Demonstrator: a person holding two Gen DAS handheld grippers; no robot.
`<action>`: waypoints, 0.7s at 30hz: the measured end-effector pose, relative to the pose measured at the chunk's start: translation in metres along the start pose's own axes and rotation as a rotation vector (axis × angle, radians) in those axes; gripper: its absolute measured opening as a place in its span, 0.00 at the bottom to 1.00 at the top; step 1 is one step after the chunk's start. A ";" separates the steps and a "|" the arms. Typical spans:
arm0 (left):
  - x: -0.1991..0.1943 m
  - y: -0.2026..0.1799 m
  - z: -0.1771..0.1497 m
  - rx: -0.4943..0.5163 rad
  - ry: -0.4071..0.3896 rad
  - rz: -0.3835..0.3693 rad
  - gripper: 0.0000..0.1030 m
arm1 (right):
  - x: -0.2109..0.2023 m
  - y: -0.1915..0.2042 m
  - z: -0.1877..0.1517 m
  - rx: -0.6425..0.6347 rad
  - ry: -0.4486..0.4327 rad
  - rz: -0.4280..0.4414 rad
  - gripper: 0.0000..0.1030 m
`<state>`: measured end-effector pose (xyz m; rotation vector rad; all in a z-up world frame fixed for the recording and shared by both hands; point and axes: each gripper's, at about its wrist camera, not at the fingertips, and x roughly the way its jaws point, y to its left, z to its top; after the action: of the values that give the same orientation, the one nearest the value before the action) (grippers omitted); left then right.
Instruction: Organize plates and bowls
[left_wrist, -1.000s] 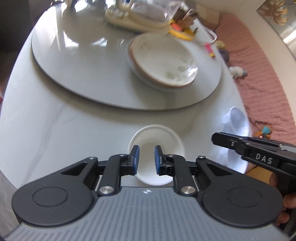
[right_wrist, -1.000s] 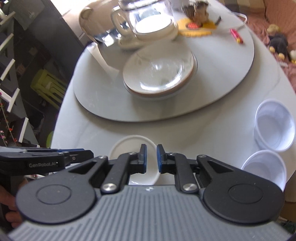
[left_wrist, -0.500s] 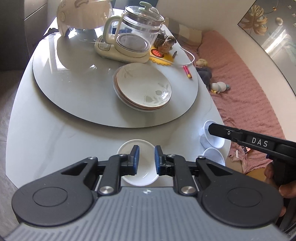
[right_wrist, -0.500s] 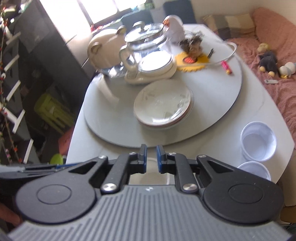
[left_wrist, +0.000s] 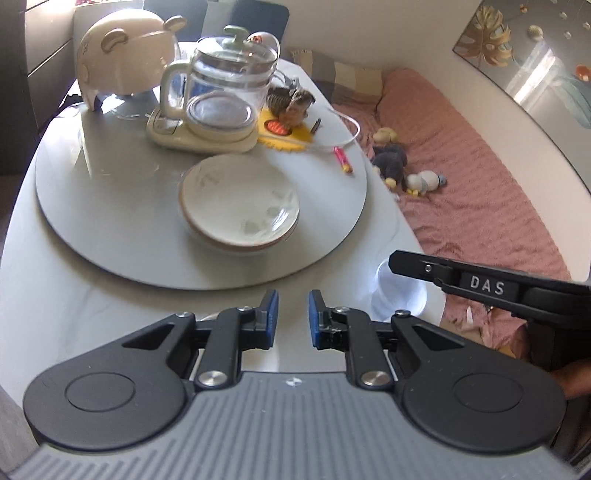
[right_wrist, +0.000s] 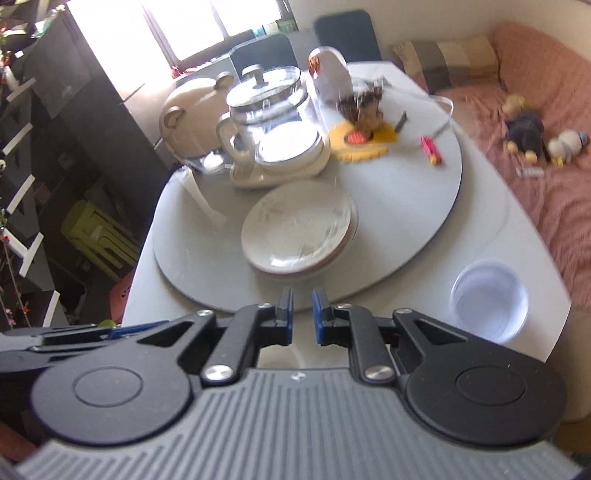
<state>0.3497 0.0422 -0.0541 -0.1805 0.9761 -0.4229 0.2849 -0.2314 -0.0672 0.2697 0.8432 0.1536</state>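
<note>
Both claws have risen and drawn back from the table since the earlier frames, and the small white bowl that lay just ahead of their tips has slipped almost wholly under them.

Left wrist view: the left gripper is empty, its blue pads a narrow gap apart, touching nothing. The stack of plates sits well ahead on the near part of the grey turntable, with a glass kettle towards its far edge. A clear plastic cup stands at the table's right edge, partly behind the right gripper. A pink sofa lies beyond.

Right wrist view: the right gripper is clenched nearly shut on nothing. The plates are ahead on the turntable, the cup near the table's right edge.
</note>
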 end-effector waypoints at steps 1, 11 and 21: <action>0.004 -0.006 0.003 -0.010 0.000 -0.006 0.18 | -0.003 -0.006 0.004 -0.007 -0.008 0.003 0.15; 0.035 -0.081 0.022 0.057 0.007 0.033 0.18 | -0.024 -0.069 0.028 -0.060 -0.100 -0.052 0.15; 0.099 -0.120 0.023 0.117 0.058 0.013 0.27 | -0.021 -0.129 0.013 -0.103 -0.077 -0.114 0.15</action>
<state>0.3852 -0.1093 -0.0772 -0.0565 1.0063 -0.4738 0.2844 -0.3622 -0.0821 0.1297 0.7692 0.0791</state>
